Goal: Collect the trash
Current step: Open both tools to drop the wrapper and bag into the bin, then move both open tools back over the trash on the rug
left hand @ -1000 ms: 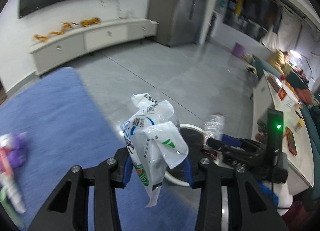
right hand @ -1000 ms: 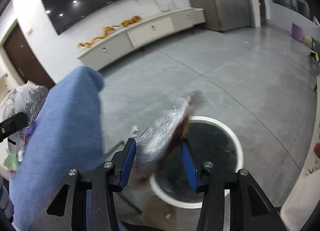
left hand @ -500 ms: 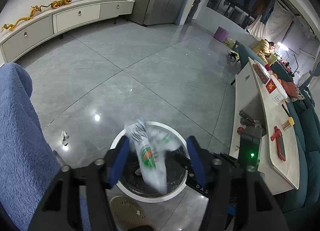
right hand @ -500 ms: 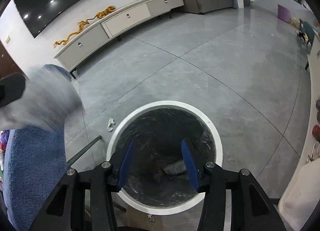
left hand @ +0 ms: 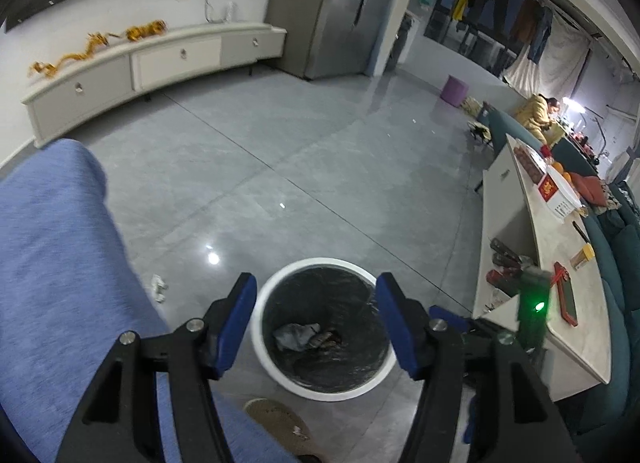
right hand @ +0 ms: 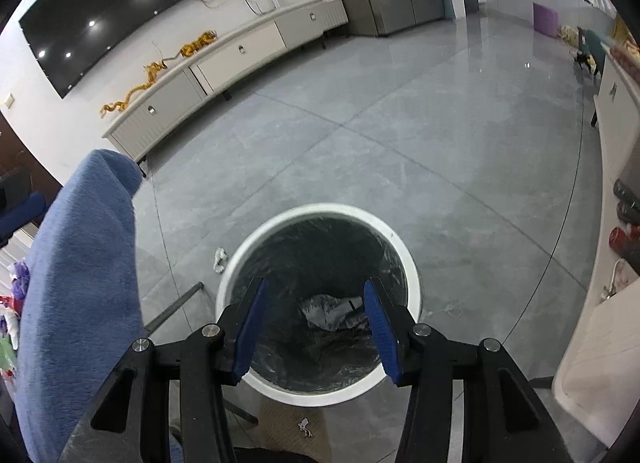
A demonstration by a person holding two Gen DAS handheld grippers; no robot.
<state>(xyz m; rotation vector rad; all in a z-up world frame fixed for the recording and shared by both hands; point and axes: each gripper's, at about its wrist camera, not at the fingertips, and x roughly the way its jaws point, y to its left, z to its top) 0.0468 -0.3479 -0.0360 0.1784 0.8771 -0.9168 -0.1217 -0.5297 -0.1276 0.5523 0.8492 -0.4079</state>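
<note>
Both the left claw [left hand: 314, 321] and right claw [right hand: 314, 323] hang apart and empty above the white bin [right hand: 412, 267], crumpled wrappers [right hand: 328, 311] lying inside.

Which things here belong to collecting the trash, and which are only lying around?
Belong to the job:
- round white bin with black liner
- crumpled plastic wrappers inside it
- small white paper scrap on the floor
- left tool and right tool, both open

Lying about:
- blue fabric
- purple stool
- golden dragon ornament
</note>
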